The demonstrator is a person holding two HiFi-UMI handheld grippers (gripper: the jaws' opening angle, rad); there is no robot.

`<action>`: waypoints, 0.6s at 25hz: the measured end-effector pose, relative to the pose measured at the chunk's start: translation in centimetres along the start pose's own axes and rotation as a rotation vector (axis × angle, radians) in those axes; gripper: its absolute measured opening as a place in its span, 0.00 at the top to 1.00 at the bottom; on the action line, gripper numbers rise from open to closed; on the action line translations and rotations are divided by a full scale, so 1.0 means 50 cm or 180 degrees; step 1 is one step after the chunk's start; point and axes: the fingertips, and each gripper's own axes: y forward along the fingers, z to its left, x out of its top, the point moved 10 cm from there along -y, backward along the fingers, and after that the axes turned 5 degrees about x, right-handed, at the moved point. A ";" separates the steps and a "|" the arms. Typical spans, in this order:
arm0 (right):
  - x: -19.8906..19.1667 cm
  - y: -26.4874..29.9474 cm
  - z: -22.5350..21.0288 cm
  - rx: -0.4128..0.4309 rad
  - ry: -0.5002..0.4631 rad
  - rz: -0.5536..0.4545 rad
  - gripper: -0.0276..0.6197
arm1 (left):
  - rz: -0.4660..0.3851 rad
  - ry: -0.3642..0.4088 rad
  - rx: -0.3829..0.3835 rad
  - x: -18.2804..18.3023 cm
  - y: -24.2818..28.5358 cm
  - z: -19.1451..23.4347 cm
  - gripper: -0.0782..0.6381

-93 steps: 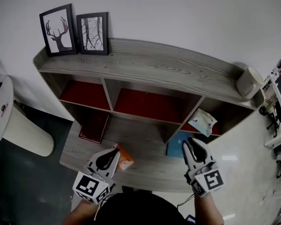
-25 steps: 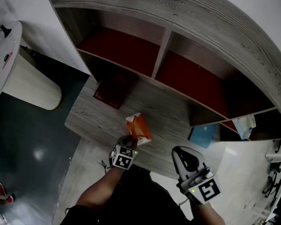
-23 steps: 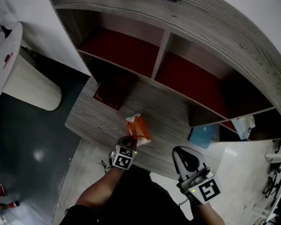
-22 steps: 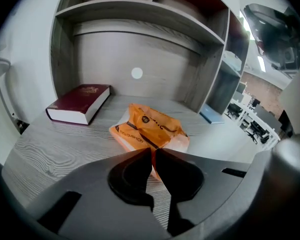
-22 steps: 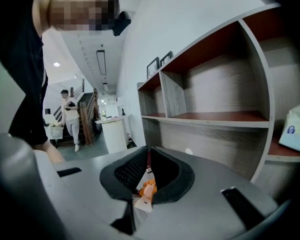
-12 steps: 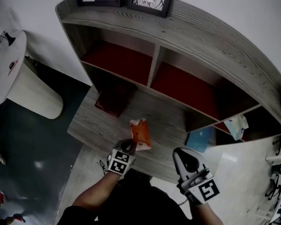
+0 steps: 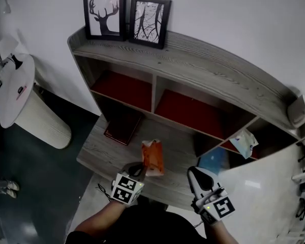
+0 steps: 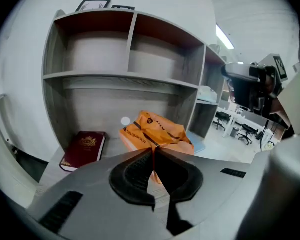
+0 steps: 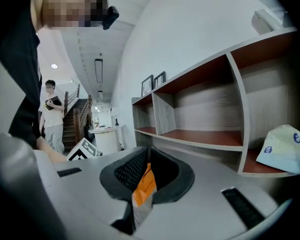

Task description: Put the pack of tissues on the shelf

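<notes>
The orange pack of tissues (image 7: 152, 156) hangs tilted over the shelf unit's low front board (image 7: 99, 151), pinched by its near edge in my left gripper (image 7: 139, 166). In the left gripper view the jaws meet on the pack's (image 8: 155, 131) wrapper, so my left gripper (image 8: 152, 151) is shut on it. My right gripper (image 7: 199, 173) is to the right of the pack and apart from it, shut with nothing held. In the right gripper view my right gripper (image 9: 145, 159) is shut, and a strip of the orange pack (image 9: 144, 186) shows through the gap below its tips.
The wooden shelf unit (image 7: 203, 65) has red-floored compartments. A dark red book (image 7: 123, 128) lies in the lower left bay. A white-and-blue pack (image 7: 242, 143) sits in the right compartment, with a blue flat item (image 7: 212, 160) below it. Two framed pictures (image 7: 105, 11) stand on top. A white round table (image 7: 12, 83) is at left.
My left gripper has risen with the orange pack, which has come up off the low board. The right gripper has lifted slightly. The head view has tilted up to show the pictures.
</notes>
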 end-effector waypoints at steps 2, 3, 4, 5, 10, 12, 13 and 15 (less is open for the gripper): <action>0.002 -0.007 -0.006 -0.0031 0.0002 -0.0027 0.91 | -0.0060 -0.0015 -0.0007 0.026 -0.017 -0.004 0.87; 0.002 -0.010 -0.009 -0.0046 0.0006 -0.0039 0.91 | -0.0101 -0.0025 -0.0019 0.040 -0.026 -0.007 0.87; 0.003 -0.013 -0.012 -0.0062 0.0011 -0.0054 0.91 | -0.0138 -0.0029 -0.0035 0.053 -0.035 -0.009 0.87; 0.003 -0.015 -0.013 -0.0079 0.0017 -0.0073 0.91 | -0.0170 -0.0023 -0.0054 0.067 -0.045 -0.010 0.87; -0.002 -0.022 -0.019 -0.0137 0.0030 -0.0146 0.91 | -0.0325 0.0060 -0.0142 0.133 -0.097 -0.010 0.87; -0.005 -0.025 -0.021 -0.0153 0.0038 -0.0136 0.91 | -0.0416 0.0096 -0.0178 0.161 -0.117 -0.011 0.87; -0.006 -0.026 -0.022 -0.0158 0.0039 -0.0136 0.91 | -0.0462 0.0122 -0.0196 0.175 -0.125 -0.012 0.87; -0.007 -0.029 -0.023 -0.0170 0.0036 -0.0141 0.91 | -0.0549 0.0179 -0.0235 0.203 -0.139 -0.014 0.87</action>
